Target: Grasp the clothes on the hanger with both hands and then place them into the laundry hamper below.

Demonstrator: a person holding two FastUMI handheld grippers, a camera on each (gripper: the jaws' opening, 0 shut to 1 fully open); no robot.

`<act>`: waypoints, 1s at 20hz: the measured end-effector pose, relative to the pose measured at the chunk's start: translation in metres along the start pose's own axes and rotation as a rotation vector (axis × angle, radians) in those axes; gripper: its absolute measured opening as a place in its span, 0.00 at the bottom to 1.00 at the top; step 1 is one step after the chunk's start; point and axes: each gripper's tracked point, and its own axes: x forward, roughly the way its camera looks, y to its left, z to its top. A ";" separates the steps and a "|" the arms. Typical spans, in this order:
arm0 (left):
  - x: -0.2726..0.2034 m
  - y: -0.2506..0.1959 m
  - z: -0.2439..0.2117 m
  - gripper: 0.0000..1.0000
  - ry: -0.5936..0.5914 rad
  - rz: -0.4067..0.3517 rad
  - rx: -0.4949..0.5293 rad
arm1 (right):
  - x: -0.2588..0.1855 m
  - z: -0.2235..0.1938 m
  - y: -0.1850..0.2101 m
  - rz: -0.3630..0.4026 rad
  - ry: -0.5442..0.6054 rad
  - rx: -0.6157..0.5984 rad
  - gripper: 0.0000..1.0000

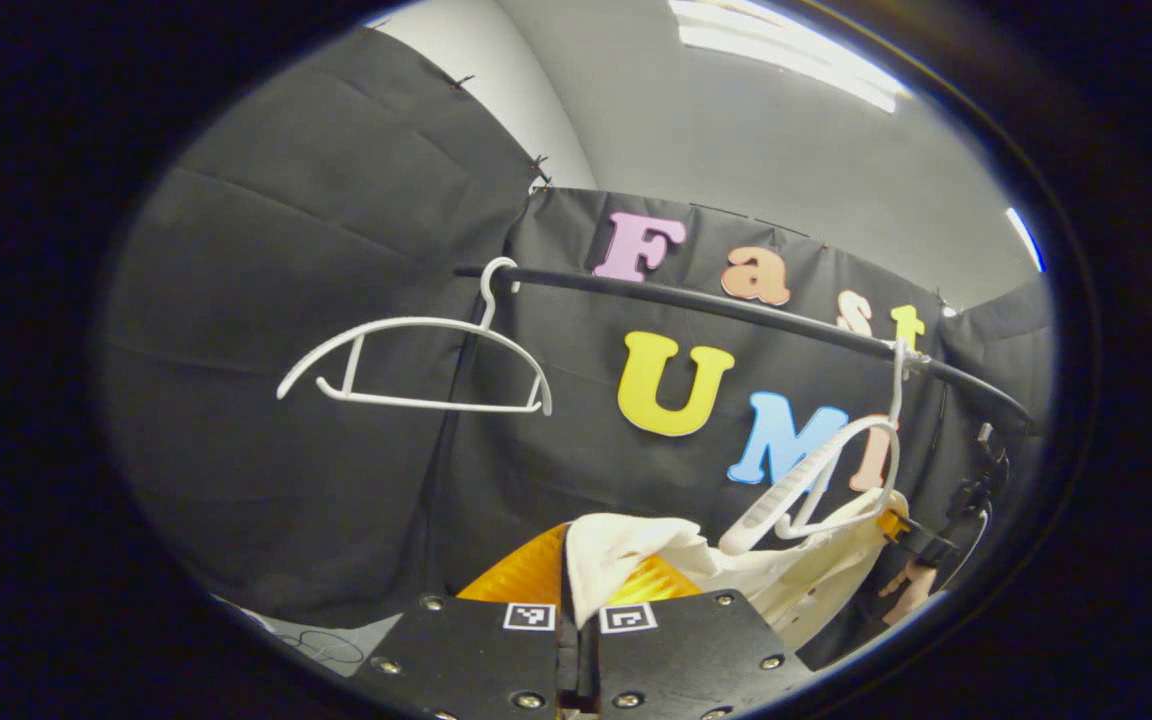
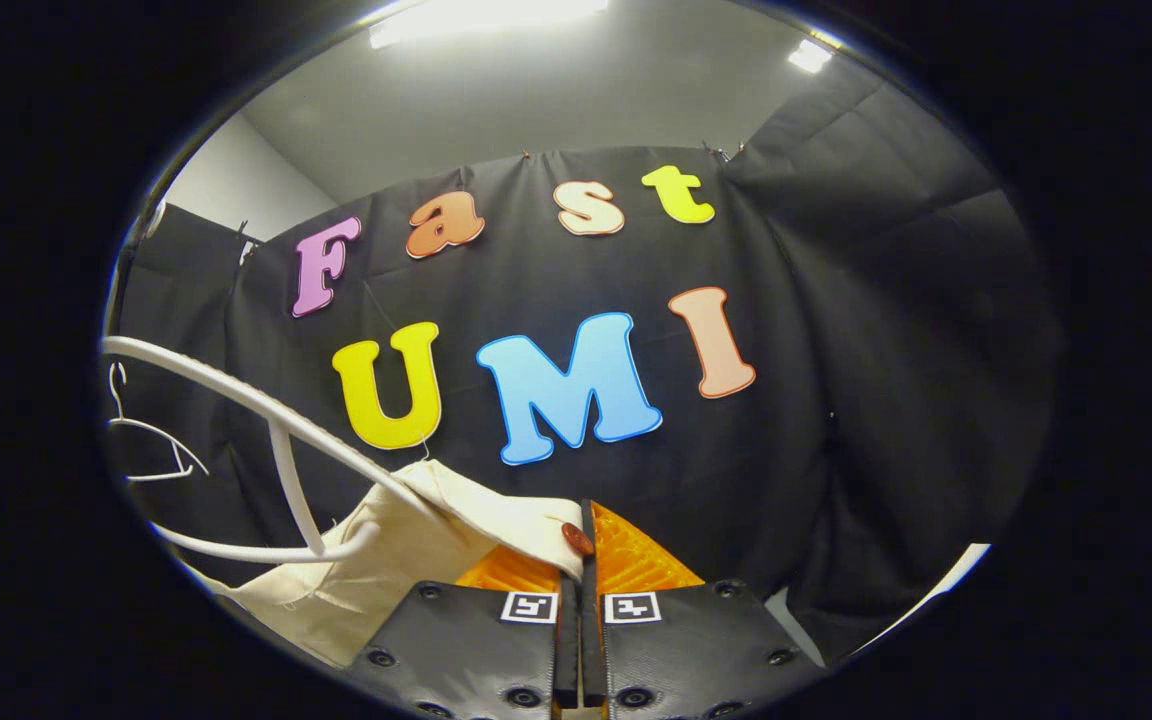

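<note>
Both hand-held grippers, left (image 1: 576,590) and right (image 2: 581,560), pinch the cream garment (image 1: 636,550) (lower frame), closed tight, under the white hanger (image 1: 816,490).

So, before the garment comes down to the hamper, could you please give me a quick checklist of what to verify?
1. Left gripper shut on the garment: ok.
2. Right gripper shut on the garment's edge by the button: ok.
3. Garment off its hanger: not ok, part of it is draped over the hanger's lower bar.
4. Hanger hooked on the rail: ok.
5. Spare hanger out of the way: ok, hanging apart on the rail.
6. Hamper below, position: cannot tell.
</note>
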 end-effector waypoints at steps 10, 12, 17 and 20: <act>0.005 0.015 -0.050 0.01 0.126 -0.128 0.032 | -0.068 -0.020 -0.012 -0.062 0.016 -0.080 0.03; 0.009 0.020 -0.074 0.02 0.194 -0.151 -0.003 | -0.067 -0.027 -0.016 -0.091 0.019 -0.100 0.03; 0.007 0.003 -0.085 0.01 0.219 -0.233 -0.004 | -0.061 -0.020 -0.059 -0.235 0.040 0.003 0.03; -0.005 -0.007 -0.073 0.01 0.193 -0.271 0.023 | -0.077 -0.013 -0.084 -0.283 0.028 -0.006 0.03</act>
